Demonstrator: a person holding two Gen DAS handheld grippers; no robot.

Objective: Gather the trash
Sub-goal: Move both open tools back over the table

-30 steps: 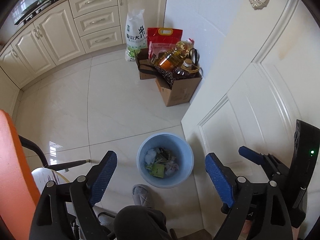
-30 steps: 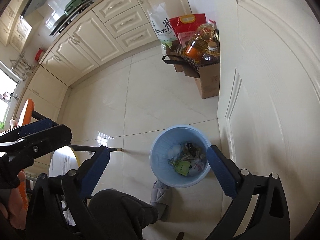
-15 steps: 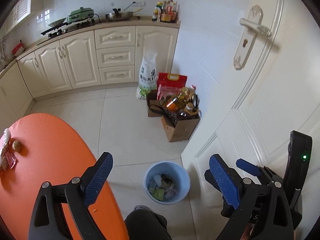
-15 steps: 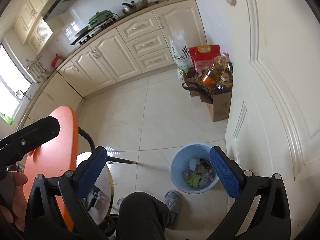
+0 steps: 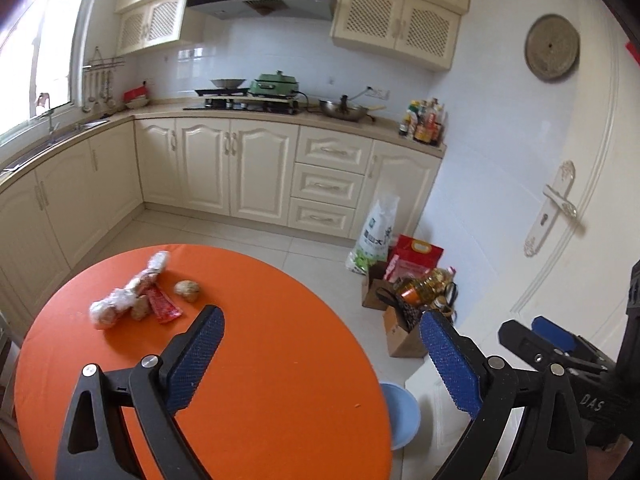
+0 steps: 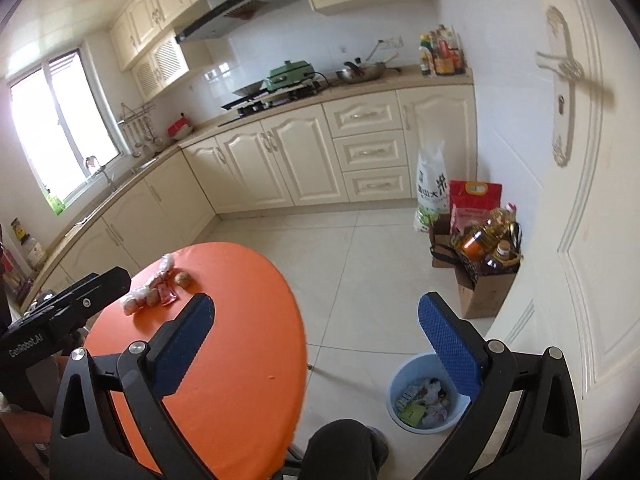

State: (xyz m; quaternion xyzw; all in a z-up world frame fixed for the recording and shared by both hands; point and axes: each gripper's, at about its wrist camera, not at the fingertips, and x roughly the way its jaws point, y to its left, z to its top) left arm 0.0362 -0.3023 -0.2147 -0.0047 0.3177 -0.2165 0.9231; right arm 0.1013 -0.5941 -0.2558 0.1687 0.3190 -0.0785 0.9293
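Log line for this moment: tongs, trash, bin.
left tongs: open, empty | right tongs: open, empty | trash pile: on orange table, untouched | blue bin: on floor beside table, holds trash

We read "GenRobot.AI" on the left gripper (image 6: pixel 60 312) body, "DAS" on the right gripper (image 5: pixel 560 344) body. Rice bag (image 6: pixel 431 188) print unreadable.

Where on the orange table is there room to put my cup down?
The near half of the orange table is bare, from the trash pile to the edge beside the blue bin. The far left part is crowded with wrappers.
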